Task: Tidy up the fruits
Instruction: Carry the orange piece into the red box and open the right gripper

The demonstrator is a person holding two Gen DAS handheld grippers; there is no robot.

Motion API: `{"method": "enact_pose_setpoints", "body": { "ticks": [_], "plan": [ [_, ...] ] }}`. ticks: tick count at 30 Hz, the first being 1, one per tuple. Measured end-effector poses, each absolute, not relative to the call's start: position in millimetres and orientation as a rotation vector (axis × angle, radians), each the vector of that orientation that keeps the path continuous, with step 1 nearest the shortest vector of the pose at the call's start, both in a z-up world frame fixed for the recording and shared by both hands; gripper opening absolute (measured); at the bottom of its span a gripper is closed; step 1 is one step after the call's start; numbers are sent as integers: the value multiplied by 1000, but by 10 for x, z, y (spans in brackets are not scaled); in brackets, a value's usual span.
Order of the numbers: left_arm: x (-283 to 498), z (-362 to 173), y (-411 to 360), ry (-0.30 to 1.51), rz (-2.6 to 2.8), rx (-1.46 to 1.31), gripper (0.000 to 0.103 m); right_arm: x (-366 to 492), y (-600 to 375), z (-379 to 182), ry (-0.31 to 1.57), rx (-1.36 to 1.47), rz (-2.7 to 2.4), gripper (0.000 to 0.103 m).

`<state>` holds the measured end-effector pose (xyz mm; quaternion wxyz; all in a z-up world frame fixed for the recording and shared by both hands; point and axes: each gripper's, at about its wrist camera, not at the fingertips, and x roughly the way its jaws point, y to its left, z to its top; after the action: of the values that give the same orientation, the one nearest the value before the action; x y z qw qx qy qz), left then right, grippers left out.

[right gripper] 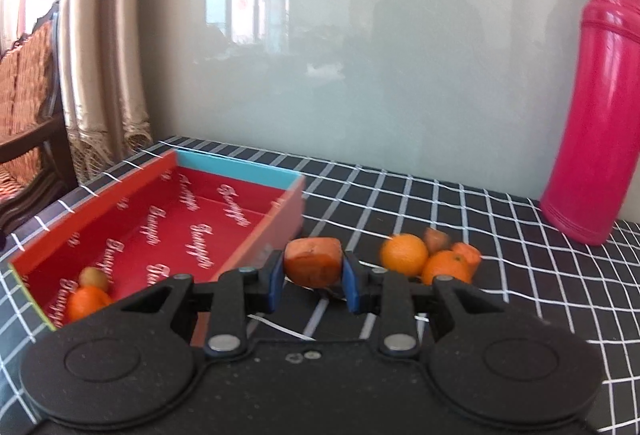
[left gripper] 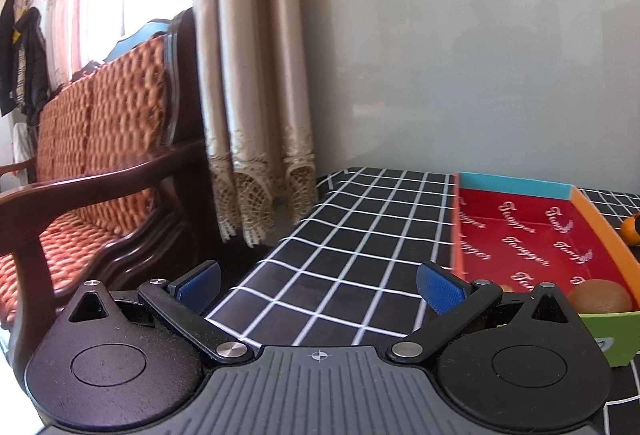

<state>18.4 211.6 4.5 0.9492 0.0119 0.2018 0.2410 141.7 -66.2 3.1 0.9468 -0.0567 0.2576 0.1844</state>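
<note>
Black checked cloth covers the table (right gripper: 500, 235). A red tray (right gripper: 168, 219) is set on it, holding an orange (right gripper: 86, 301). An orange chunk (right gripper: 314, 261) is pinched by the right hand-held gripper (right gripper: 312, 281) beside the tray; the left hand-held gripper (left gripper: 320, 285) is spread, empty.

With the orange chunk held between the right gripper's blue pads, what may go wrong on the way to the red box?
1. The right gripper pinches the orange carrot-like chunk only at its sides; it may slip out.
2. The red cardboard box has a raised near wall; a low carry may hit it.
3. The round orange tangerines on the black checked cloth lie loose and may roll if bumped.
</note>
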Motion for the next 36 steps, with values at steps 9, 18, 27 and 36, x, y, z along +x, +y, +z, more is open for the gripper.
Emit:
{"method": "enact_pose_setpoints", "body": {
  "ticks": [9, 18, 27, 36],
  "plan": [
    [65, 11, 2353, 417, 544, 26, 103, 1332, -251, 69, 503, -120, 466, 29],
    [14, -27, 2512, 430, 568, 9, 103, 1236, 78, 8, 519, -149, 530, 29],
    [30, -6, 2468, 423, 555, 7, 103, 1097, -72, 131, 377, -156, 462, 86],
    [107, 71, 2211, 397, 501, 7, 103, 1141, -716, 232, 312, -63, 305, 101]
  ]
}}
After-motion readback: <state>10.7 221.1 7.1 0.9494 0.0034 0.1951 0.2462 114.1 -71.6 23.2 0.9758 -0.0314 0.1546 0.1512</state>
